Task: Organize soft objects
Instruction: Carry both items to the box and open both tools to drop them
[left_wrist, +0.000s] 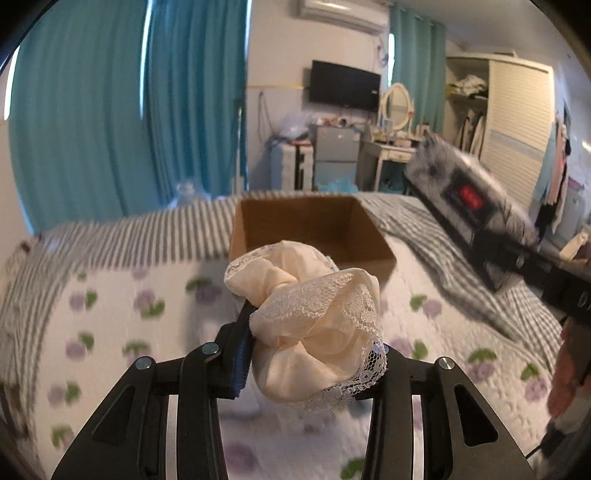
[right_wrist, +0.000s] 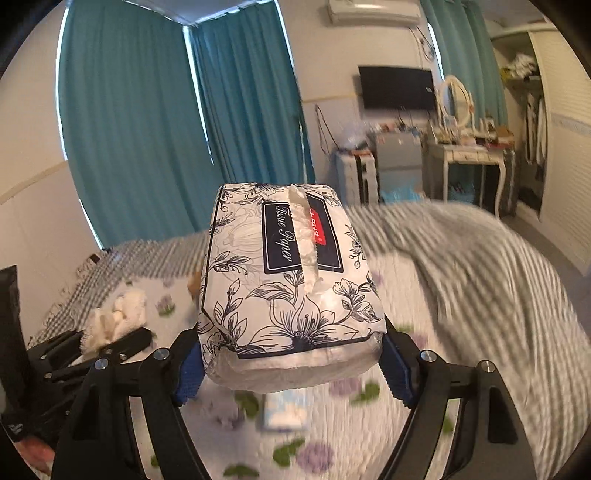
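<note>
A: What is each hand carrying?

B: The left gripper (left_wrist: 314, 354) is clenched on a cream lace scrunchie (left_wrist: 310, 325), held up above the bed (left_wrist: 110, 317). The right gripper (right_wrist: 291, 354) is clamped on a pack of tissue paper (right_wrist: 288, 291), pinched across its near end, so the pack's long axis runs straight away from the fingers.

A: And where would they go?

B: Probably the open cardboard box (left_wrist: 310, 229) sitting on the bed. From the left wrist view it lies straight ahead of the scrunchie, just beyond it and lower. The tissue pack (left_wrist: 476, 199) shows there too, up at the right, off to the box's right side and above its rim.

A: So which hand is nearer?

B: I'd judge the left; its load already lines up with the opening, so a short push forward and down should do before letting go. The right would have to swing leftward, and the long pack may need turning to fit the box.

A: Anything else lying about?

B: A small pale blue packet (right_wrist: 284, 413) rests on the bed under the tissue pack.
</note>
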